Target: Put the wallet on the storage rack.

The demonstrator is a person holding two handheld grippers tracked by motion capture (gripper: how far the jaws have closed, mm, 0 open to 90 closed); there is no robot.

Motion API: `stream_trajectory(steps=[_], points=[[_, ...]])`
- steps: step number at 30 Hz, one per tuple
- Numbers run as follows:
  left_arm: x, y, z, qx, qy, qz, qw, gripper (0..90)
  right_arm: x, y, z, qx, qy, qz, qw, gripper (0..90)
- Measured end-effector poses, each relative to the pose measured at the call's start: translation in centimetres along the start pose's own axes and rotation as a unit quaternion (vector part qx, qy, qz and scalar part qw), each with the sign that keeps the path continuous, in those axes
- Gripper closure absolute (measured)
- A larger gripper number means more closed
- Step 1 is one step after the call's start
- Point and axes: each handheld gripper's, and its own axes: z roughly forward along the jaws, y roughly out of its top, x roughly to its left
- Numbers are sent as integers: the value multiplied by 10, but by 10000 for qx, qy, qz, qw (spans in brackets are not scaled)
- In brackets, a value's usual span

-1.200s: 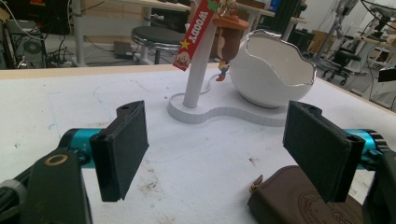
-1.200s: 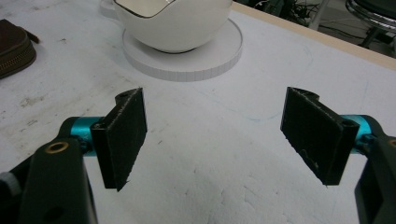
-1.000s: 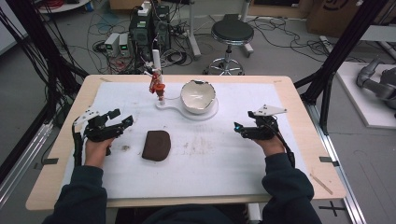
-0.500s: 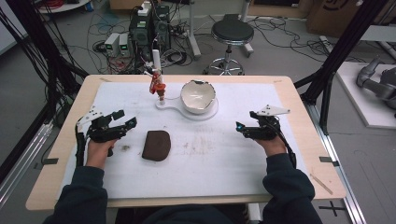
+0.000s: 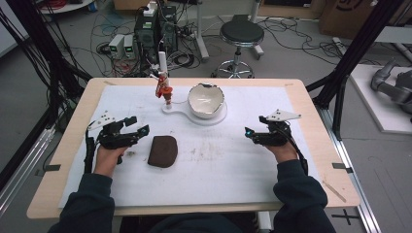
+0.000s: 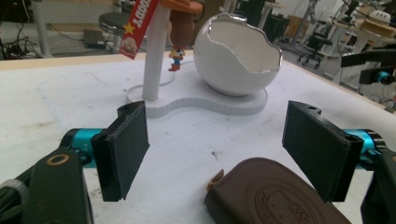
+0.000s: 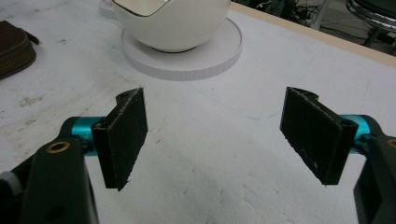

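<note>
Hovering wide-jawed over the table (image 5: 68,145) — left gripper (image 5: 137,127) just beside the brown pouch (image 5: 163,151), right gripper (image 5: 254,127) well apart, holding nothing.

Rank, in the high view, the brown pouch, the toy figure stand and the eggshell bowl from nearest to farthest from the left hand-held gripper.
From the left hand-held gripper:
1. Brown pouch, just to its right on the white mat.
2. Toy figure stand, farther back, near the far edge.
3. Eggshell bowl, back and to the right, on the white base.
</note>
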Motion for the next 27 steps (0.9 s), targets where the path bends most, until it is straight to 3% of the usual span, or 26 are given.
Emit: stream_trajectory(steps=[4,5,7,9,11,12,13,14,15,20,21,22,27], points=[[-1,-2,2,173,-91,-80,9998,226,1,0,4,44,47,-19,10000,235],[-1,-4,5,461,-174,-218,9985,225,2,0,5,53,62,-24,10000,234],[-3,-8,10,818,-161,-303,9961,226,3,0,5,90,60,-45,9999,234],[-3,-9,13,944,-168,-387,9946,226,3,0,5,92,64,-28,9999,234],[-7,-13,21,1273,-213,-492,9904,225,3,0,4,80,70,-27,9999,235],[-7,-13,21,1273,-213,-492,9904,226,3,0,4,67,96,-18,9999,234],[-9,-16,25,1482,-289,-535,9871,225,4,0,4,60,130,4,9999,235],[-9,-16,25,1482,-289,-535,9871,225,5,0,5,58,162,-19,9998,234],[-12,-19,30,1651,-374,-487,9844,225,7,0,6,62,203,-5,9998,235],[-14,-21,34,1856,-355,-436,9810,225,13,1,13,130,315,-82,9994,234],[-14,-23,35,1939,-358,-455,9793,225,15,0,14,167,343,-109,9992,234],[-12,-26,37,2043,-406,-665,9758,213,15,1,14,178,354,-115,9991,235],[-11,-27,37,2025,-412,-700,9759,208,15,0,13,183,345,-105,9992,235]])
